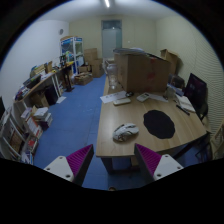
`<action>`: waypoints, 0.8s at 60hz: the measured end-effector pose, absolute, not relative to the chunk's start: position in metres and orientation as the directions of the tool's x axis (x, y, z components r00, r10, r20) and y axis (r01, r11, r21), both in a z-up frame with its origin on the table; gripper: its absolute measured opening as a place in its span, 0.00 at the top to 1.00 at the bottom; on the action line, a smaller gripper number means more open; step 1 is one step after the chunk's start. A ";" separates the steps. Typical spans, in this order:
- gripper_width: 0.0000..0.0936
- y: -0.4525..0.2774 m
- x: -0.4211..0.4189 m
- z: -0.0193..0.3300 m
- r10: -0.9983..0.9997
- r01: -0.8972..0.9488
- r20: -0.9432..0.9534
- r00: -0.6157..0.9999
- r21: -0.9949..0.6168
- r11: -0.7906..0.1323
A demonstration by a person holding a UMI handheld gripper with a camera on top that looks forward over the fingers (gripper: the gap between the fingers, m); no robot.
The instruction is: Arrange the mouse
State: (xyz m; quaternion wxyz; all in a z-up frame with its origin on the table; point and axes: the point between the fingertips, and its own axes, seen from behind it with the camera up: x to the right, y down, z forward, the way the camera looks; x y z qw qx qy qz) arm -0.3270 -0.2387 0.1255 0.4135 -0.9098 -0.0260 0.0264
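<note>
A grey-white mouse [125, 131] lies on the wooden table [150, 143] near its front-left edge, left of a round black mouse pad [159, 123]. My gripper [113, 160] is held high and well short of the table, with its two magenta-padded fingers [79, 158] spread wide apart and nothing between them. The mouse lies beyond the fingers, just above the gap between them.
A large cardboard box [142, 70] stands at the table's far end, with papers [120, 99] beside it and a monitor [197, 92] to the right. Shelves and clutter [35, 100] line the left wall. Blue carpet [75, 120] lies between.
</note>
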 end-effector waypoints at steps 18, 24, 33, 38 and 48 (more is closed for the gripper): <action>0.10 -0.201 -0.302 0.091 0.079 -0.036 -0.117 0.990 -0.749 -0.662; 0.10 -0.182 -0.289 0.061 0.082 -0.030 -0.115 0.990 -0.739 -0.673; 0.11 -0.161 -0.288 0.015 0.124 -0.016 -0.141 0.982 -0.722 -0.692; 0.10 -0.150 -0.293 -0.009 0.139 -0.016 -0.159 0.977 -0.711 -0.703; 0.10 -0.119 -0.296 -0.011 0.164 0.017 -0.122 0.979 -0.751 -0.660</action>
